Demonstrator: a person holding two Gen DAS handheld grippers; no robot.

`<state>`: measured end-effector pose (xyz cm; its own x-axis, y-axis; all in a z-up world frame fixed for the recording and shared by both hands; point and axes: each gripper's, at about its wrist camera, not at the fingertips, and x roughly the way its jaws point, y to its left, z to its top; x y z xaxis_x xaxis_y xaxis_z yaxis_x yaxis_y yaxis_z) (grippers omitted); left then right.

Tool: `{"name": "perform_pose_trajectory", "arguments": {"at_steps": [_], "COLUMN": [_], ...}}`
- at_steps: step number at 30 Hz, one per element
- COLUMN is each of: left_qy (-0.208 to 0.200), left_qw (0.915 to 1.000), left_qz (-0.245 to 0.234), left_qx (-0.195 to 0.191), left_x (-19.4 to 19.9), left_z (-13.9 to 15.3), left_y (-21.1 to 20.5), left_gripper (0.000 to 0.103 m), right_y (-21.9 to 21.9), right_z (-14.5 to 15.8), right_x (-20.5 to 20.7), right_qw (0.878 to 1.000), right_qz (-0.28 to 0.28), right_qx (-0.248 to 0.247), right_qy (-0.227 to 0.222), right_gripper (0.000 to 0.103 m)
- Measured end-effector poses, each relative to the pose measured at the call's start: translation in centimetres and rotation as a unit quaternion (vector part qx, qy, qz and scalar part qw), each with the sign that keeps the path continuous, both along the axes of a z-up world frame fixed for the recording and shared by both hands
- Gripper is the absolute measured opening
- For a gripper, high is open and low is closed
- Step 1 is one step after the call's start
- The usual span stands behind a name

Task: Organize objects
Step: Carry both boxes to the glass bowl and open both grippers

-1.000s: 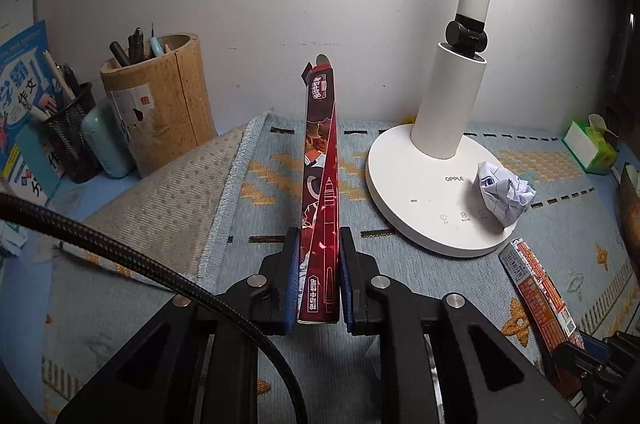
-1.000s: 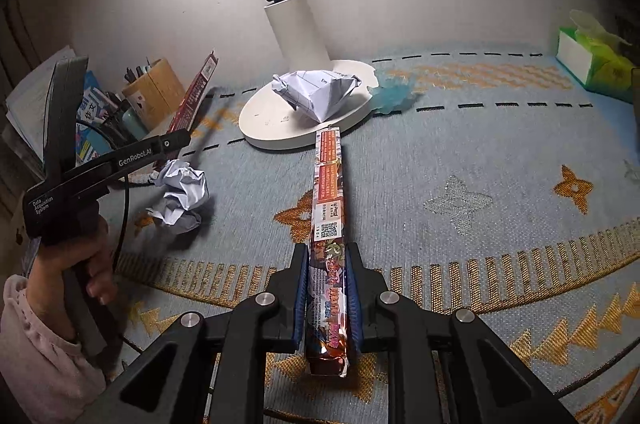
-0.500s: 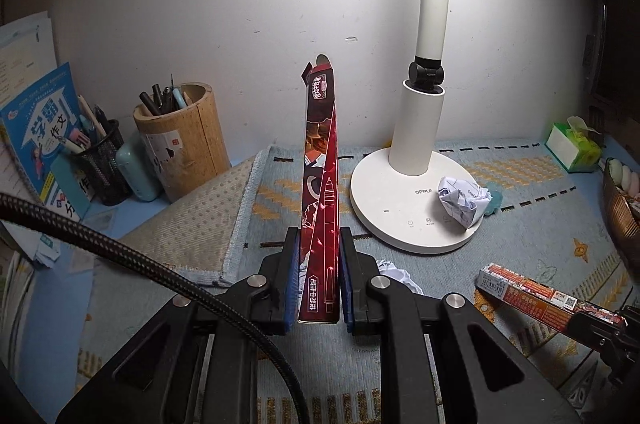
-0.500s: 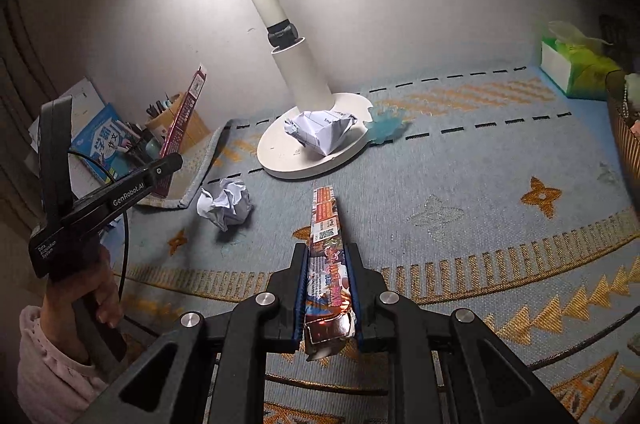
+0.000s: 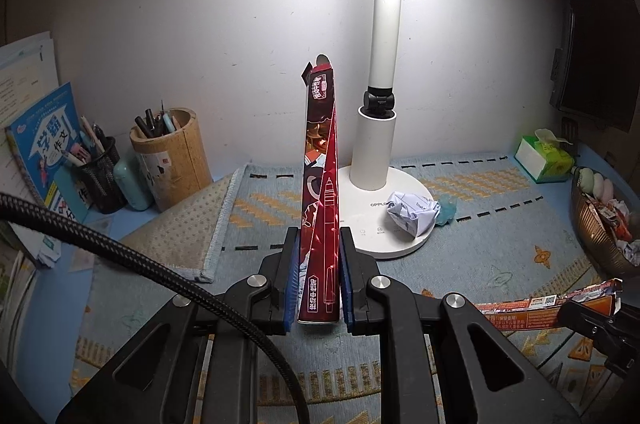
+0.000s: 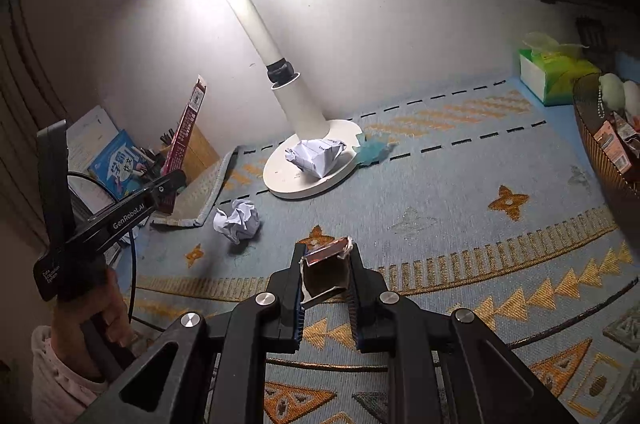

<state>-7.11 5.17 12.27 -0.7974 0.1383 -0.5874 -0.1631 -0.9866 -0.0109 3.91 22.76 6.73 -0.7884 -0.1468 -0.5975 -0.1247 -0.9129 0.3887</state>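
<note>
My left gripper (image 5: 319,280) is shut on a long dark-red pen box (image 5: 321,184) that points up and away from me, held above the mat. It also shows in the right wrist view (image 6: 186,128), at the left. My right gripper (image 6: 325,278) is shut on a long orange snack box (image 6: 326,266), seen end-on with its open end toward the camera. That box also shows in the left wrist view (image 5: 544,308), at the lower right. A crumpled paper ball (image 6: 237,220) lies on the mat. Another crumpled paper (image 5: 412,214) sits on the lamp base.
A white desk lamp (image 5: 382,128) stands mid-mat on the blue patterned mat (image 6: 460,192). A bamboo pen holder (image 5: 172,160), a mesh pen cup (image 5: 100,176) and books (image 5: 44,144) are at the left. A green tissue box (image 5: 542,158) and a brown basket (image 5: 600,228) are at the right.
Both grippers have lifted and pulled back from the lamp. The orange box has tipped from lying along the mat to end-on in the right gripper. Both grips stay shut.
</note>
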Motion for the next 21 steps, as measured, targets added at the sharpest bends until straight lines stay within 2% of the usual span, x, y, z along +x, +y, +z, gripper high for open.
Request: {"name": "perform_pose_trajectory", "arguments": {"at_steps": [5, 9, 21], "left_qy": [0.009, 0.027, 0.063], "left_qw": [0.9997, 0.9992, 0.9917], "left_qz": [-0.006, -0.023, -0.112], "left_qx": [0.021, 0.018, 0.006], "left_x": [1.1, 2.2, 4.4], "left_z": [1.6, 3.3, 6.5], "left_y": [1.0, 2.7, 11.7], "left_gripper": [0.014, 0.014, 0.014], "right_y": [1.7, 2.9, 8.7], "right_z": [1.1, 2.5, 6.9], "right_x": [1.5, 2.6, 7.3], "right_qw": [0.999, 0.998, 0.991], "right_qz": [-0.007, -0.011, -0.046], "right_qx": [-0.023, -0.029, -0.051], "right_qy": [0.028, 0.054, 0.114], "right_gripper": [0.017, 0.017, 0.016]}}
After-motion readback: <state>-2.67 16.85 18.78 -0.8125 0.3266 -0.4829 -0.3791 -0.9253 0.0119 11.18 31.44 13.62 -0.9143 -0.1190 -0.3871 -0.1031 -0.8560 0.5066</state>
